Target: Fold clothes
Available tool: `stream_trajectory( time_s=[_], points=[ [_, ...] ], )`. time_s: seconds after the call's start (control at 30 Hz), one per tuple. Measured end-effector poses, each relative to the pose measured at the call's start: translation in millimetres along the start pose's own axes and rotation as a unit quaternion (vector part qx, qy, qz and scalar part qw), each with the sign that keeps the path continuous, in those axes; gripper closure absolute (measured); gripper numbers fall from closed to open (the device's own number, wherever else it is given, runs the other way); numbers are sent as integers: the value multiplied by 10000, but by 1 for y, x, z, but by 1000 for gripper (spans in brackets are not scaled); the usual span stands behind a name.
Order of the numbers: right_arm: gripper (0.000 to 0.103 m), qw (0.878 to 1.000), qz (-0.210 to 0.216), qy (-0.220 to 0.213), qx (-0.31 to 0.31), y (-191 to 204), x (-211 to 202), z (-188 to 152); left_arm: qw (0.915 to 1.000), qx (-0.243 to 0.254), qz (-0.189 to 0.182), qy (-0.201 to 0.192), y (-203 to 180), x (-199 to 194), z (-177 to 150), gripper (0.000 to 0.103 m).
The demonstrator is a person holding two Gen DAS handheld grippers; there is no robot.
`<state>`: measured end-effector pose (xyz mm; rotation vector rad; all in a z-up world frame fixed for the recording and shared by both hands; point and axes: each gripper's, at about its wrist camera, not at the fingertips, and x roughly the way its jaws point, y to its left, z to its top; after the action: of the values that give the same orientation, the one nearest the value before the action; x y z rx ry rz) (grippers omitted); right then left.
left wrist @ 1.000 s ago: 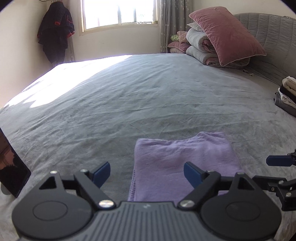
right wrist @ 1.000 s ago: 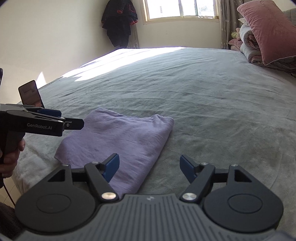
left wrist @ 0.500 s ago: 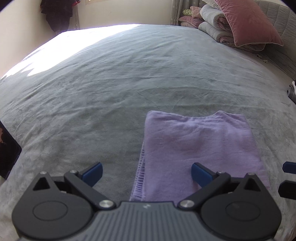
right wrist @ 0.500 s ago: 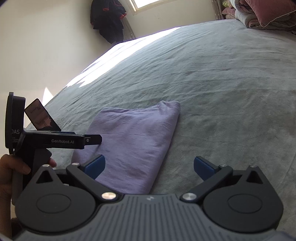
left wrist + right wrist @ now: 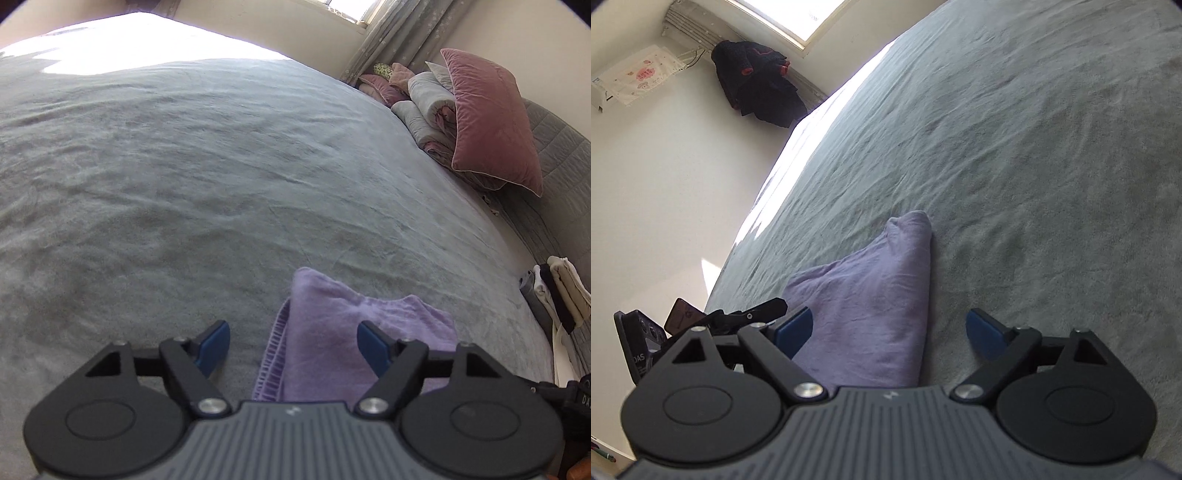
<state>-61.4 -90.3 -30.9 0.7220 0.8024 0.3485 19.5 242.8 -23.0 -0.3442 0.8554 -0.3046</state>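
Observation:
A folded purple garment (image 5: 343, 332) lies flat near the front edge of the grey bed (image 5: 221, 184). My left gripper (image 5: 293, 345) hovers over its left edge with the stitched hem between the blue pads; the jaws are closing and the pads do not press the cloth. In the right wrist view the same purple garment (image 5: 879, 302) sits under my right gripper (image 5: 890, 332), whose jaws straddle its right edge, closing but still wide and apart from the fabric. The left gripper's body (image 5: 701, 325) shows at the lower left of that view.
Pink and grey pillows with rolled bedding (image 5: 472, 118) are piled at the headboard. A stack of folded clothes (image 5: 554, 291) rests at the bed's right edge. A dark jacket (image 5: 757, 85) hangs on the wall by the window. A phone (image 5: 681, 314) stands beside the bed.
Both grippers have dropped closer to the purple garment and rolled, tilting the views. Their jaws opened wide and have narrowed since. The garment has not moved.

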Motion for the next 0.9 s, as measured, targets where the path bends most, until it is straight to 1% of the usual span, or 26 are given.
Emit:
stream_trajectory(
  time_s=[0.1, 0.17, 0.2, 0.23, 0.27, 0.3, 0.33, 0.37, 0.4, 0.43, 0.47, 0.5, 0.57, 0.67, 0.73, 0.9],
  points=[
    [13, 9999, 30, -72, 73, -1, 9, 6, 9998, -80, -119, -116, 1, 6, -3, 36],
    [16, 9998, 27, -103, 185, 0, 14, 8, 9990, -318, -230, -203, 5, 8, -8, 47],
    [17, 9998, -19, -107, 158, 2, 17, 9, 9984, -435, -282, -236, 7, 9, -10, 50],
    [21, 9999, -71, -103, 92, 5, 19, 10, 9976, -550, -328, -250, 9, 10, -11, 56],
    [27, 9999, -132, -99, 13, 8, 22, 10, 9968, -661, -363, -274, 11, 11, -12, 59],
    [30, 9998, -167, -93, -43, 10, 23, 10, 9959, -759, -384, -313, 12, 11, -13, 60],
    [36, 9997, -188, -86, -85, 11, 25, 10, 9947, -867, -413, -354, 14, 12, -15, 62],
    [44, 9997, -191, -73, -94, 10, 26, 11, 9932, -992, -456, -399, 16, 12, -16, 65],
    [49, 9998, -195, -51, -86, 9, 28, 11, 9915, -1119, -506, -435, 18, 13, -18, 68],
    [62, 9997, -218, -4, -105, 8, 30, 12, 9899, -1227, -551, -455, 18, 14, -20, 76],
    [78, 9996, -251, 40, -140, 8, 31, 13, 9888, -1298, -568, -470, 17, 14, -22, 82],
    [81, 9995, -261, 92, -180, 7, 31, 13, 9877, -1369, -585, -486, 16, 14, -23, 84],
    [84, 9994, -223, 100, -241, 5, 28, 16, 9858, -1478, -600, -520, 13, 14, -26, 87],
    [86, 9986, -197, 40, -490, 11, 19, 17, 9861, -1450, -487, -652, 0, 8, -26, 88],
    [86, 9976, -164, -14, -673, 15, 11, 19, 9862, -1396, -441, -775, -11, 3, -26, 88],
    [86, 9941, -107, -164, -1069, 23, -6, 29, 9838, -1384, -488, -1032, -39, -1, -19, 88]
  ],
)
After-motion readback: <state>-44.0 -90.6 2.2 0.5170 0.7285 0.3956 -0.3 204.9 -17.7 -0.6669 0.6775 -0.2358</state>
